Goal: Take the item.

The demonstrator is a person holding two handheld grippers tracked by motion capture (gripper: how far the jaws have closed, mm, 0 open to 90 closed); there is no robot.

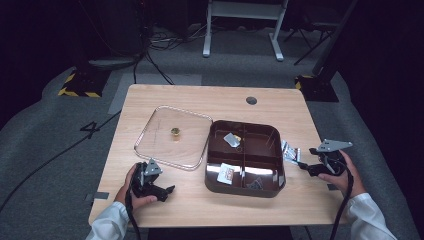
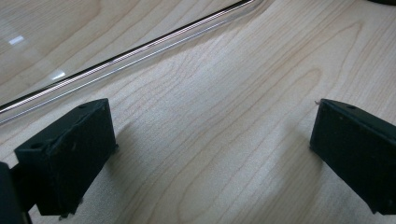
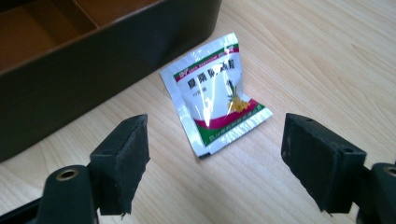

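Right gripper [image 3: 212, 163] low over the table [image 1: 200, 205] just right of the brown box [image 1: 274, 165], jaws wide, a white sachet [image 3: 212, 100] lying between and slightly ahead of them, untouched. Sachet sits just beside the box's outer wall, one edge curled up, which likely gives a jaw something to catch; the wide spread suits straddling it before closing. Box is divided into compartments; small packets [image 1: 226, 173] lie in some, contents too small to read. Clear lid [image 1: 150, 145] lies flat to the box's left, off, so the box stays reachable. Left gripper [image 2: 210, 158] rests near the lid's front edge, jaws wide and empty, probably parked clear.
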